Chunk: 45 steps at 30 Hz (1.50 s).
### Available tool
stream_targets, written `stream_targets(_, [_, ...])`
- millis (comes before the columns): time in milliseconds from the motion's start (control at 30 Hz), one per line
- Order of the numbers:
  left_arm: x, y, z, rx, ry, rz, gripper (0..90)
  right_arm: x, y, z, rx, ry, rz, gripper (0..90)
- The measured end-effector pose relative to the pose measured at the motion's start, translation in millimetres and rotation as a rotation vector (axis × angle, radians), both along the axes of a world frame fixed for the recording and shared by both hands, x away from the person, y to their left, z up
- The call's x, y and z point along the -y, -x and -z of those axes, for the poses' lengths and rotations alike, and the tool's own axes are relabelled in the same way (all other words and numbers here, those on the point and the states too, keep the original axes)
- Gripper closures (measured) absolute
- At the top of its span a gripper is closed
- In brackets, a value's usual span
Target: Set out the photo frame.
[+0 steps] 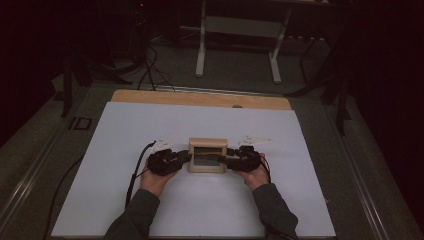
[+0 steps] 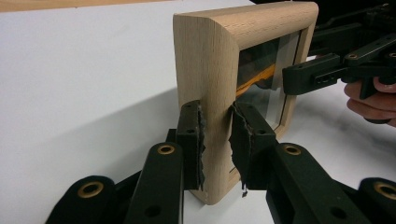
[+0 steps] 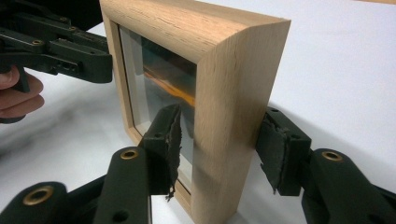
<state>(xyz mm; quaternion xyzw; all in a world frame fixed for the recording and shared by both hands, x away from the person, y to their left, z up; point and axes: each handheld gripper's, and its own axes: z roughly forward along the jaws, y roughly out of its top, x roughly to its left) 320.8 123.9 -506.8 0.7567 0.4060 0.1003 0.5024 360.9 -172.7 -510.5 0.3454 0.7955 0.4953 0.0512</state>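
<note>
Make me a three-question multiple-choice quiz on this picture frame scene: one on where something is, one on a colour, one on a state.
1. Where does the wooden frame stand?
A. On a chair
B. On the white sheet, between the left gripper and the right gripper
C. On a shelf

2. What colour are the left gripper's fingers?
A. Red
B. Silver
C. Black

3. What is the left gripper doing?
A. It is shut on the frame's side
B. It lies on the sheet with nobody holding it
C. It is shut on a cloth

Answers:
1 B: the high view shows the frame upright on the sheet with a gripper at each side.
2 C: the left gripper view shows black fingers with black pads.
3 A: there the pads press the frame's side from front and back.
</note>
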Motion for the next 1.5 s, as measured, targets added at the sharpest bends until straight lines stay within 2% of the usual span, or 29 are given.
stream_targets(333, [-0.9,1.6,-1.0,0.000,0.000,0.002,67.5,-5.1,-0.2,1.6,-0.004,0.004,-0.001,41.5])
stream_targets(467, [-4.5,4.6,-2.1,0.000,0.005,-0.005,66.1,-0.5,1.9,1.1,0.001,0.007,0.011,39.8])
stream_targets(567, [-7.9,7.6,-4.4,-0.001,-0.014,-0.012,65.0,6.2,4.6,-0.8,0.004,0.005,0.022,39.3])
stream_targets(733, [-15.7,12.9,-7.9,0.006,-0.022,-0.029,64.0,15.3,8.7,-3.1,0.011,0.009,0.027,39.4])
stream_targets(967, [-31.4,23.1,-5.6,-0.002,-0.047,-0.059,62.7,29.5,15.8,-4.5,0.013,0.025,0.039,39.7])
stream_targets(1200, [-43.5,33.6,-5.8,0.011,-0.049,-0.074,61.6,40.4,24.2,-3.9,0.019,0.051,0.041,40.9])
stream_targets(1333, [-47.4,38.6,-4.0,0.019,-0.071,-0.077,60.7,45.2,29.6,-3.3,0.022,0.065,0.041,43.5])
stream_targets(1500, [-58.1,46.0,-0.5,0.024,-0.070,-0.096,60.1,56.1,36.4,-4.0,0.039,0.072,0.061,47.6])
